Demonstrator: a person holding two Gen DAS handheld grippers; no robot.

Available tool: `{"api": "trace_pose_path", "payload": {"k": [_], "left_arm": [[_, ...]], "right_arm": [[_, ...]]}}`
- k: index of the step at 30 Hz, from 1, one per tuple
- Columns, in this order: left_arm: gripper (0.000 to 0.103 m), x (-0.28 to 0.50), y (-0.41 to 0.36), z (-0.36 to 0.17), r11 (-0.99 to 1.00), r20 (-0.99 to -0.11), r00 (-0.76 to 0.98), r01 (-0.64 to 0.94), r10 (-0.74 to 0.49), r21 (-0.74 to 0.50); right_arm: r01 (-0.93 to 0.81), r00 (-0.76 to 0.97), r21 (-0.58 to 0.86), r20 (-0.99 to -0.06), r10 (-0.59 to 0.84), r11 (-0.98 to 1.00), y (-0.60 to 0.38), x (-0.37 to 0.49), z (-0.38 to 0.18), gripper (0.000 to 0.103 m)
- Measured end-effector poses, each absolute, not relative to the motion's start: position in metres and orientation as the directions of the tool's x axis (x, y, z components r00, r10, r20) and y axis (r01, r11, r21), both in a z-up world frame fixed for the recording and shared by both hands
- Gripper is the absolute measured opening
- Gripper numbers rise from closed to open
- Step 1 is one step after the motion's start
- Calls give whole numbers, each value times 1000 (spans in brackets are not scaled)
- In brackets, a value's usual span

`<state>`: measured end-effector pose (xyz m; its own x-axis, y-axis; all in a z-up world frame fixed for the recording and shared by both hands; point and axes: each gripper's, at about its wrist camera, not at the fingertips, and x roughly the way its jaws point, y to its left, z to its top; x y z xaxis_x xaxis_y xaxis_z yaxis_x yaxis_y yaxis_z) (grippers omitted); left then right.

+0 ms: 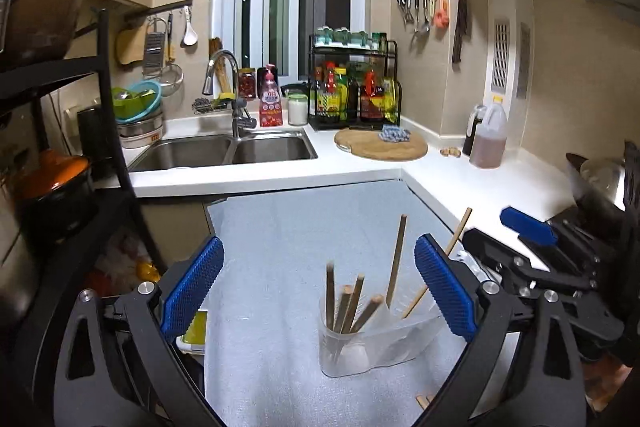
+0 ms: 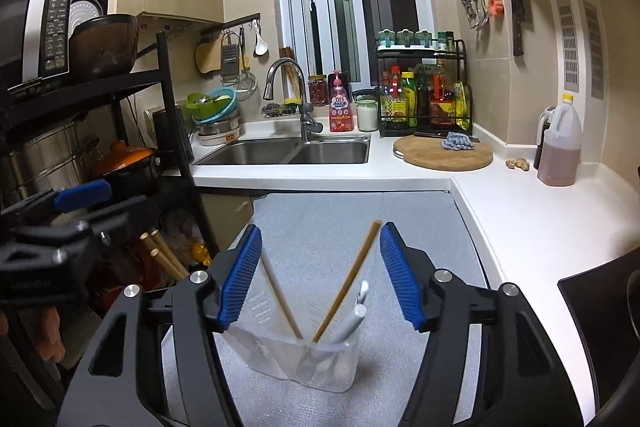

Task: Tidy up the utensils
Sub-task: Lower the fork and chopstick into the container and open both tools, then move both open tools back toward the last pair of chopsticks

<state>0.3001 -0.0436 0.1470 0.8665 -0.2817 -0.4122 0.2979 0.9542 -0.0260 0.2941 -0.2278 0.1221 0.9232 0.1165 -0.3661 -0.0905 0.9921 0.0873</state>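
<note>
- Nearest us are our own tools: the left gripper stands with its blue pads spread wide and nothing pressed between them, and the right gripper is parted too, gripping nothing.
- Just beyond the fingers stands the clear plastic holder on the grey mat. It has two compartments side by side.
- In the left wrist view, the compartment in front of us holds a bundle of wooden chopsticks, leaning at different angles. One taller stick stands nearly upright.
- In the right wrist view, two chopsticks cross in a V inside the other compartment, next to some pale utensils we cannot identify.
- We judge the sticks have been dropped in, so the step in hand is clearing away cleanly.
- To do it well, we keep both pairs of jaws wide and lift straight back, since the leaning tips rise between our pads and a sideways brush could tip the light holder.
- A couple of stick ends show at the bottom edge of the left view, outside the holder. These likely need collecting next.
- Farther off, well apart from our work, lie the white counter, the double sink, the round cutting board and the condiment rack.
</note>
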Motion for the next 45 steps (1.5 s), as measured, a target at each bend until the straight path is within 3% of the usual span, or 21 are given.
{"api": "trace_pose_path", "payload": {"k": [5,15,22,45], "left_arm": [[94,282,-34,138,960,-445,855,279,-266,-38],[94,220,-12,94,968,-514,820,218,-251,-125],[94,166,-6,69,978,-549,810,190,-205,-86],[94,78,6,34,979,-568,798,181,-200,-91]], "right_arm": [[-62,930,78,-358,86,995,-226,266,117,74],[-2,917,70,-399,30,998,-209,188,86,79],[3,897,113,-440,47,994,-204,138,64,83],[15,862,119,-505,47,993,-193,41,13,85]]}}
